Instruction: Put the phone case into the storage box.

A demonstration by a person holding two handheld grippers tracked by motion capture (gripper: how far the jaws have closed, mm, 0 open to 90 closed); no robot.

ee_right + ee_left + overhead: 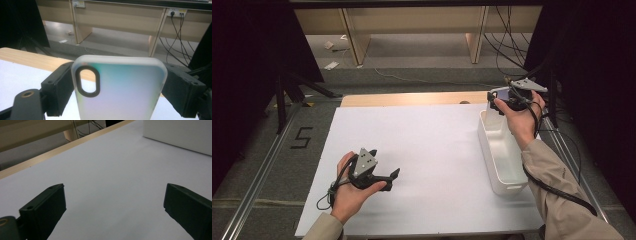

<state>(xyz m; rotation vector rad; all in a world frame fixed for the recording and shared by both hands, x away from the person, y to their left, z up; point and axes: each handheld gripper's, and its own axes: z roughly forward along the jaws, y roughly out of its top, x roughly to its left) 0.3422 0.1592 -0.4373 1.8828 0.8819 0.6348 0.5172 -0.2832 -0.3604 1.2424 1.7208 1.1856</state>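
A frosted translucent phone case with a black-ringed camera cutout stands upright between the jaws of my right gripper, which press on its two sides. In the high view that right gripper holds the case above the far end of a long white bin at the table's right. My left gripper rests low at the front left of the white sheet. The left gripper has its jaws spread wide, with bare sheet between them.
The bin's white wall lies ahead of the left gripper. A wooden table edge runs along the far side of the sheet. Black stands and cables sit on the floor beyond, and metal rails flank the table.
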